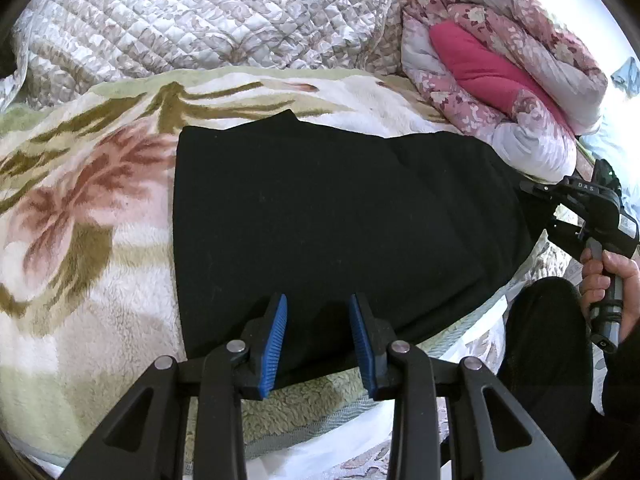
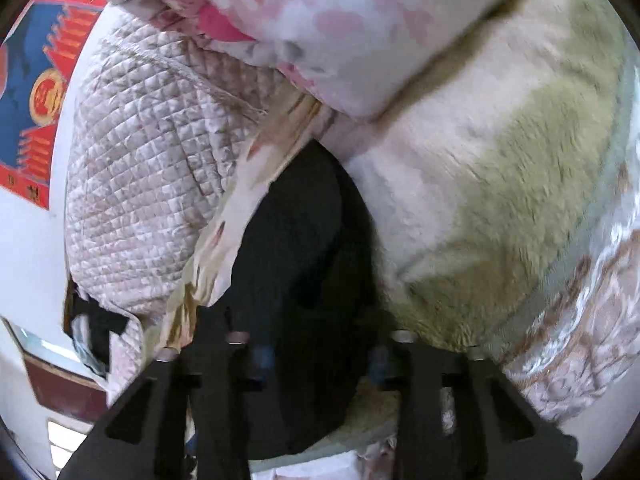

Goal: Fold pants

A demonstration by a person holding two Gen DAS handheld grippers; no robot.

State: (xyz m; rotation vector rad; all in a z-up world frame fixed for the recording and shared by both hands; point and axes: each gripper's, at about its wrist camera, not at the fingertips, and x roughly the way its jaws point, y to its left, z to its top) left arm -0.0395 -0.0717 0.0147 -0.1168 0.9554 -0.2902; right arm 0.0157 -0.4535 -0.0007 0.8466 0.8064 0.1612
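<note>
The black pants [image 1: 340,216] lie folded flat on a fleece blanket with a flower print [image 1: 80,216]. My left gripper [image 1: 318,308] is open with blue pads, hovering over the near edge of the pants and holding nothing. My right gripper [image 1: 560,204] shows at the right end of the pants, held by a hand; its fingers are hidden there. In the blurred right wrist view the pants [image 2: 304,248] fill the middle, and my right gripper [image 2: 316,356] stands over them with its blue pads apart.
A rolled pink floral quilt [image 1: 500,80] lies at the far right of the bed. A quilted beige bedspread [image 1: 200,20] covers the back. The person's dark-clothed leg [image 1: 548,340] is at the bed's near right edge.
</note>
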